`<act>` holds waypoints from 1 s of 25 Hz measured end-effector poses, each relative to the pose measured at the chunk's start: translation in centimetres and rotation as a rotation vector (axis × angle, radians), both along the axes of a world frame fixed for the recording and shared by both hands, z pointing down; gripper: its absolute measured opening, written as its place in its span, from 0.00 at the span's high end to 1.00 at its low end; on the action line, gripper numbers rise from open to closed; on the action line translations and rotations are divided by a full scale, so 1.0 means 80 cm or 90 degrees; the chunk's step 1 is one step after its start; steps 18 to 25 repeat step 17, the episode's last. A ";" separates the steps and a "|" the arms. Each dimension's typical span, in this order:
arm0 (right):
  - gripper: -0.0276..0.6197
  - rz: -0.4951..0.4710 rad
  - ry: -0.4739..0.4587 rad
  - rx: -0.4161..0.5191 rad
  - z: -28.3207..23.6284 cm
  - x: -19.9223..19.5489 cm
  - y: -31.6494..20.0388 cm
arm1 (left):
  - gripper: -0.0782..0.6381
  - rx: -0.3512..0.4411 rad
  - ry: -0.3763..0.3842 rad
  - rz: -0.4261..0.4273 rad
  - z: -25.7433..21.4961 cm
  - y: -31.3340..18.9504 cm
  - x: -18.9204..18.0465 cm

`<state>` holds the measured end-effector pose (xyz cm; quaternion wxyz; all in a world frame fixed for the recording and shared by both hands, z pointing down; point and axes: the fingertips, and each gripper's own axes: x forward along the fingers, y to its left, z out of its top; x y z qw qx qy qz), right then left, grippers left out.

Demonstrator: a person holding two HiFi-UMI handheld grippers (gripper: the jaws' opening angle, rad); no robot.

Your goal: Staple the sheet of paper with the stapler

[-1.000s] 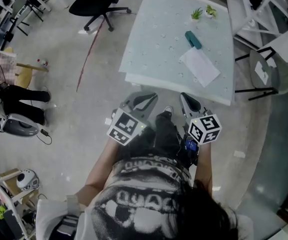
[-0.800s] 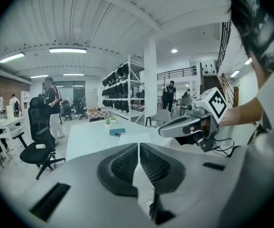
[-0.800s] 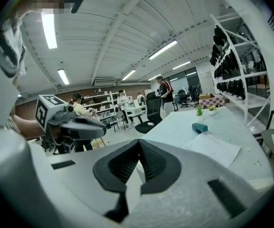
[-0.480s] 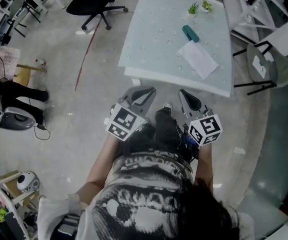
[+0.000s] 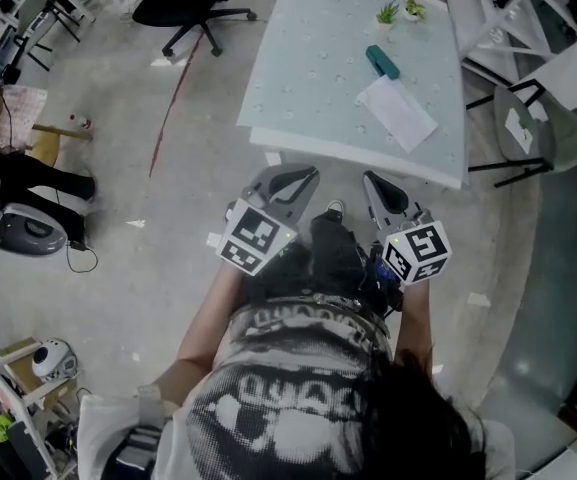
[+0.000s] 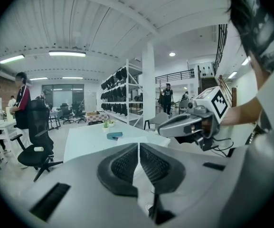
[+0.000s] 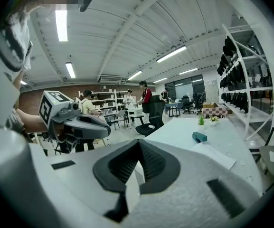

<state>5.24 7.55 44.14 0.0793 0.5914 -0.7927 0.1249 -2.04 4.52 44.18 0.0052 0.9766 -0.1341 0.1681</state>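
Facing the table (image 5: 303, 88): I am holding both grippers in front of me, short of its near edge.
Left gripper (image 5: 290, 180): I am pressing its jaws together, clenched on nothing.
Right gripper (image 5: 380, 190): I am clenching its jaws shut too, empty.
Stapler (image 5: 384, 62): lying on the tabletop, well apart from me.
Sheet of paper (image 5: 397, 112): lying just beside the stapler, on my side.

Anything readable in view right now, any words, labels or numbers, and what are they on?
No legible words or numbers anywhere.
The cubes on the left hand-held gripper and right hand-held gripper: square code markers only, no letters.
The stapler and the sheet of paper: no print visible.
The white tag on the chair: too small to read.
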 end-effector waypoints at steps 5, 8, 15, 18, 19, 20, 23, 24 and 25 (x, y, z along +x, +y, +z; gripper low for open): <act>0.97 0.000 0.002 0.002 -0.002 0.005 -0.001 | 0.88 0.000 -0.004 0.001 0.002 0.004 -0.003; 0.97 0.003 0.001 0.003 -0.002 0.009 -0.001 | 0.88 0.001 -0.007 0.002 0.003 0.005 -0.005; 0.97 0.003 -0.001 0.000 0.001 0.011 0.000 | 0.88 0.003 -0.013 0.004 0.007 0.009 -0.009; 0.97 0.001 -0.001 0.000 0.003 0.012 -0.001 | 0.88 0.004 -0.013 0.002 0.008 0.008 -0.008; 0.97 0.001 -0.001 0.000 0.003 0.012 -0.001 | 0.88 0.004 -0.013 0.002 0.008 0.008 -0.008; 0.97 0.001 -0.001 0.000 0.003 0.012 -0.001 | 0.88 0.004 -0.013 0.002 0.008 0.008 -0.008; 0.97 0.001 -0.001 0.000 0.003 0.012 -0.001 | 0.88 0.004 -0.013 0.002 0.008 0.008 -0.008; 0.97 0.001 -0.001 0.000 0.003 0.012 -0.001 | 0.88 0.004 -0.013 0.002 0.008 0.008 -0.008; 0.97 0.001 -0.001 0.000 0.003 0.012 -0.001 | 0.88 0.004 -0.013 0.002 0.008 0.008 -0.008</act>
